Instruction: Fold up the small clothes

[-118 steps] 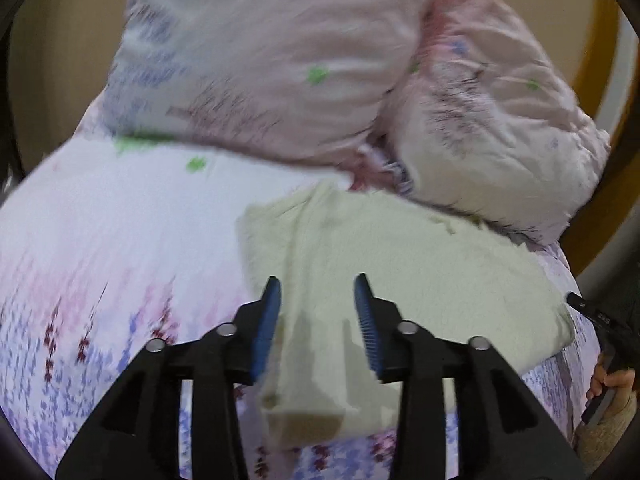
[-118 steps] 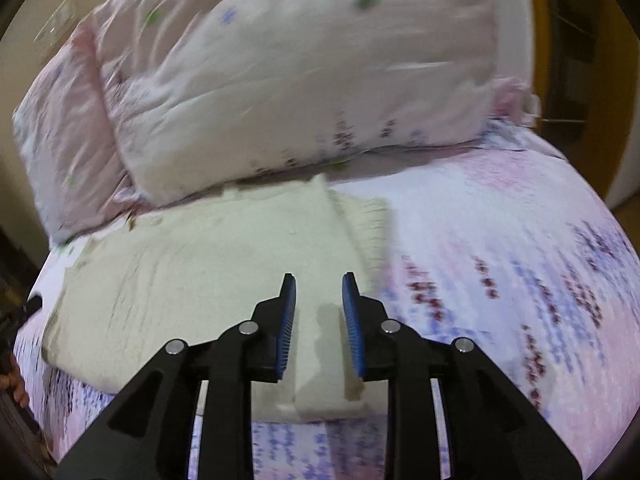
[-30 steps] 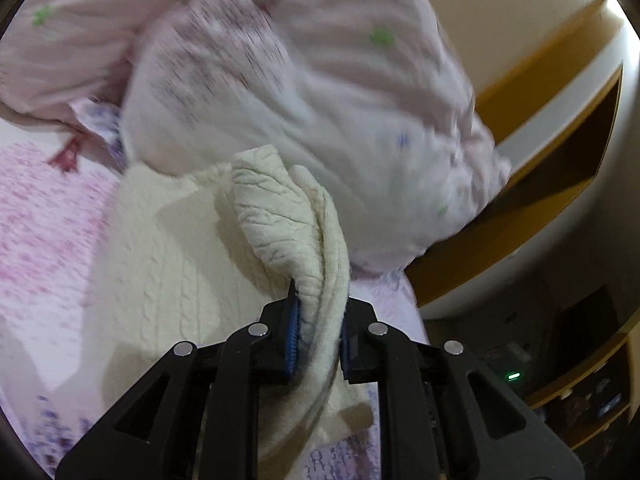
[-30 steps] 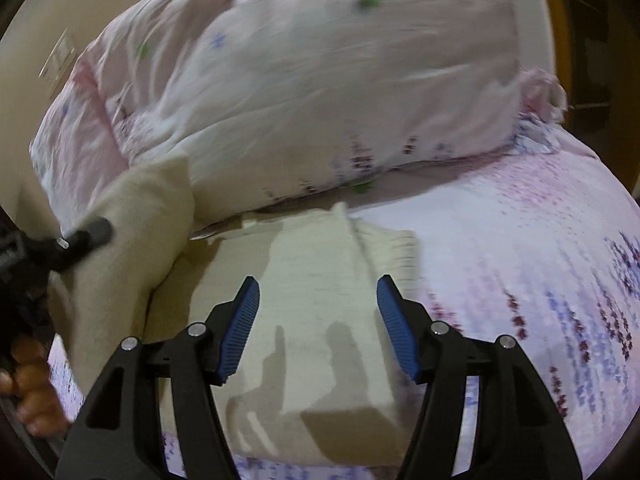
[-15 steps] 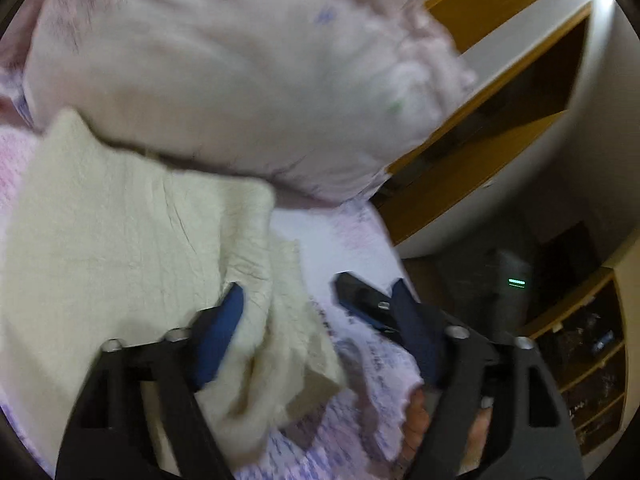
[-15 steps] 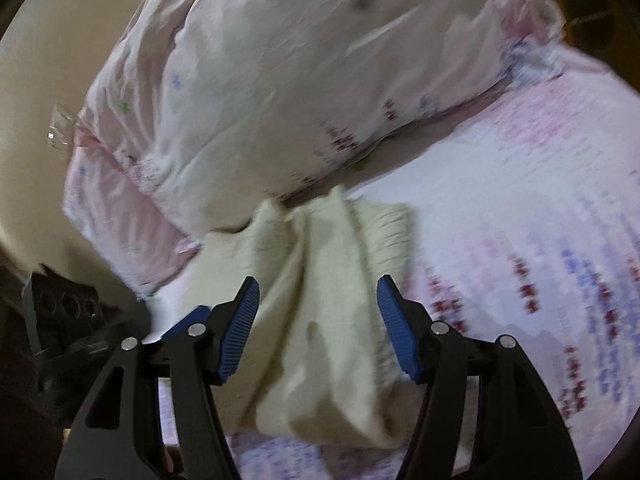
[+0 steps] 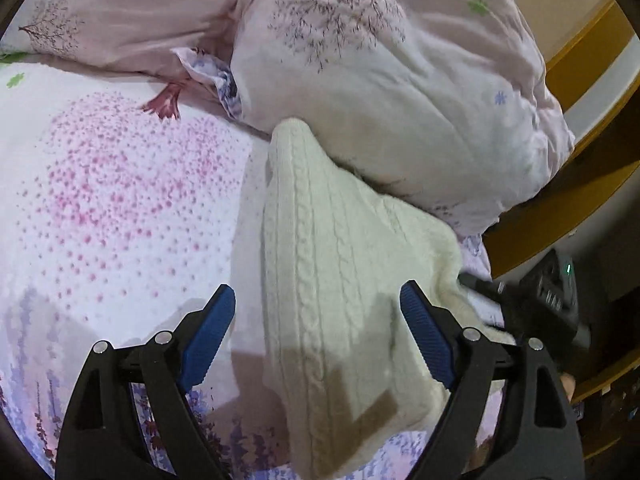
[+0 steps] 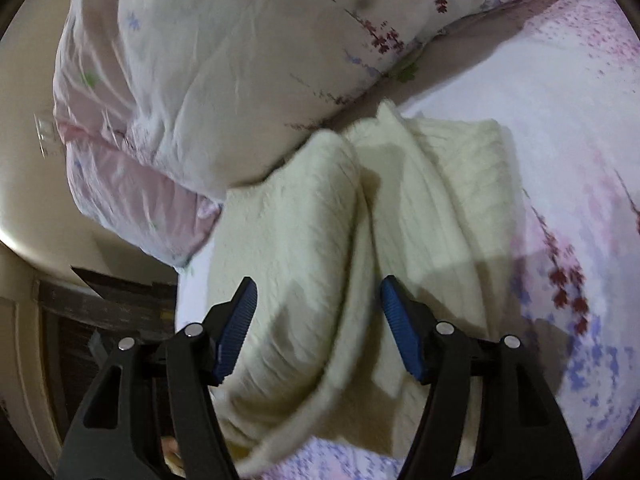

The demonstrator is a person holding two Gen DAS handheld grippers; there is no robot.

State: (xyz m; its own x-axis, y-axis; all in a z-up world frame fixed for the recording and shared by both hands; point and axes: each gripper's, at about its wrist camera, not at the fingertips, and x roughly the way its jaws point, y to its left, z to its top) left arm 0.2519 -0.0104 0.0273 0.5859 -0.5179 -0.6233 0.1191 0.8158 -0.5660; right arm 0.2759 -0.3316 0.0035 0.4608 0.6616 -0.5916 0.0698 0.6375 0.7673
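Note:
A cream cable-knit sweater (image 7: pixel 320 220) lies folded lengthwise on the flowered bedsheet (image 7: pixel 120 200), its far end against a pillow. My left gripper (image 7: pixel 317 290) hovers over its near half with jaws opening wide; the knit lies below them and the pads do not press it. In the right wrist view the sweater (image 8: pixel 432 184) shows a raised fold running down its middle. My right gripper (image 8: pixel 318 282) is open just above that fold, one finger on each side, touching nothing that I can see.
Two large pale pillows (image 7: pixel 400 100) (image 8: pixel 220 80) crowd the head of the bed behind the sweater. A wooden bed frame (image 7: pixel 580 60) and dark furniture (image 8: pixel 100 312) border the mattress edge. Bare sheet (image 8: pixel 560 120) stretches on the sweater's other side.
The left gripper let go of the sweater fold it was pinching and spread its jaws; the fold now lies down on the garment. The right gripper rolled and swung in over the sweater.

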